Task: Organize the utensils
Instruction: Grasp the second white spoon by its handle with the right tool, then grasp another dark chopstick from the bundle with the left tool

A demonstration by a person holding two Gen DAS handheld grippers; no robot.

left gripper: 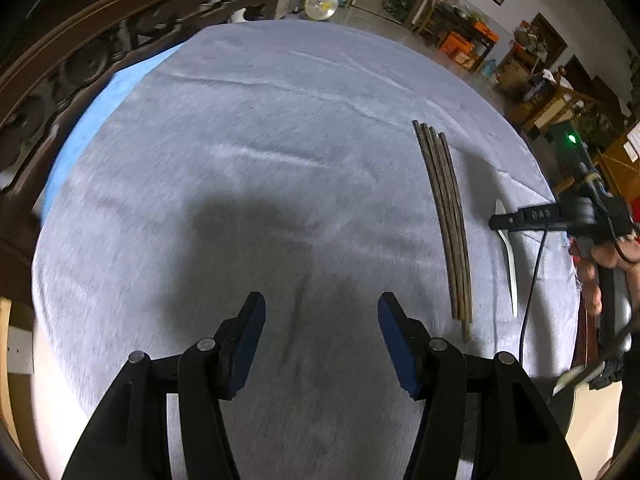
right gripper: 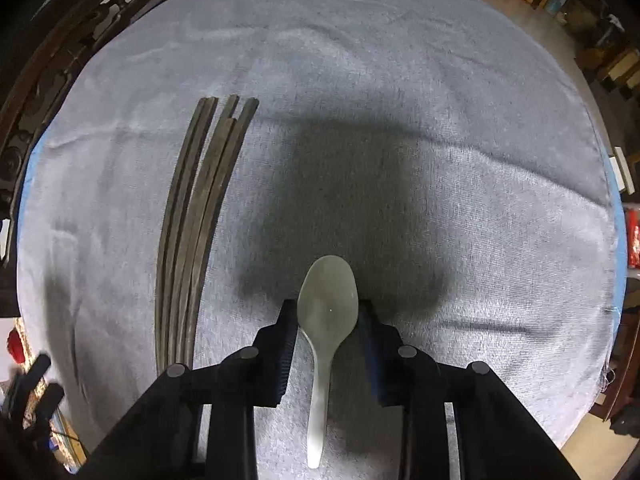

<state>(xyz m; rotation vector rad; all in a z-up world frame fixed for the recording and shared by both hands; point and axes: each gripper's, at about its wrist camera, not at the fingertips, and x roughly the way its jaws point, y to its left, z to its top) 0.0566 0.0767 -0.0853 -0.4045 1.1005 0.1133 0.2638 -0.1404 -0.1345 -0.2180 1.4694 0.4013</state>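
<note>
Several dark wooden chopsticks (left gripper: 446, 220) lie side by side on the grey cloth (left gripper: 260, 140), right of my left gripper (left gripper: 322, 312), which is open and empty above the cloth. A pale spoon (right gripper: 327, 312) lies on the cloth, bowl pointing away. My right gripper (right gripper: 328, 320) has its fingers on either side of the spoon's bowl, closed against its edges. The chopsticks (right gripper: 196, 220) lie to its left. In the left wrist view the spoon (left gripper: 508, 256) shows under my right gripper (left gripper: 496, 222).
The grey cloth covers a round table over a blue sheet (left gripper: 92, 120). A dark carved wooden chair back (left gripper: 80, 40) stands at the far left edge. Furniture and crates (left gripper: 464, 44) fill the room beyond.
</note>
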